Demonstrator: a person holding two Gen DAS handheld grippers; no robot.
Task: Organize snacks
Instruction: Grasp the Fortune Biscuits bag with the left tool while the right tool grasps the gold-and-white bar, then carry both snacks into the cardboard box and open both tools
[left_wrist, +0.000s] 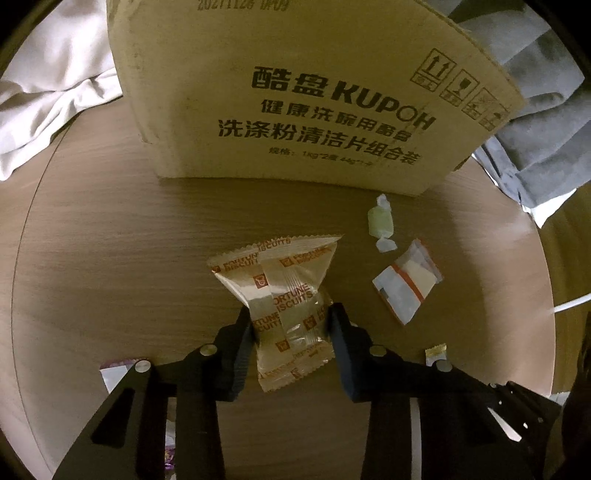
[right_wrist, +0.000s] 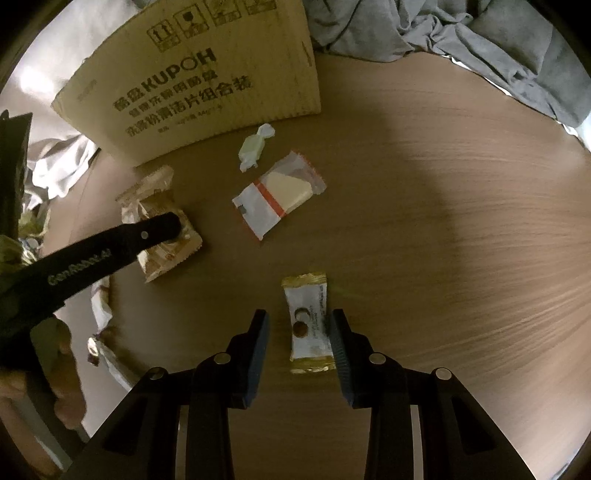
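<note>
My left gripper (left_wrist: 291, 317) is shut on a clear Fortune Biscuits packet (left_wrist: 286, 291), both pads pressing its sides; the packet also shows in the right wrist view (right_wrist: 159, 225) under the left finger (right_wrist: 155, 229). My right gripper (right_wrist: 298, 325) is open around a small white and gold candy packet (right_wrist: 309, 325) that lies on the table; the right pad touches its edge, the left pad stands apart. A pale green wrapped candy (right_wrist: 255, 147) and a white packet with an orange stripe (right_wrist: 279, 195) lie in front of the KUPOH cardboard box (right_wrist: 192, 77).
The round wooden table (right_wrist: 443, 221) carries grey cloth (right_wrist: 480, 48) at the back right and white cloth (left_wrist: 51, 99) at the back left. More wrappers (right_wrist: 101, 339) lie at the table's left edge. The box (left_wrist: 314, 92) stands close ahead.
</note>
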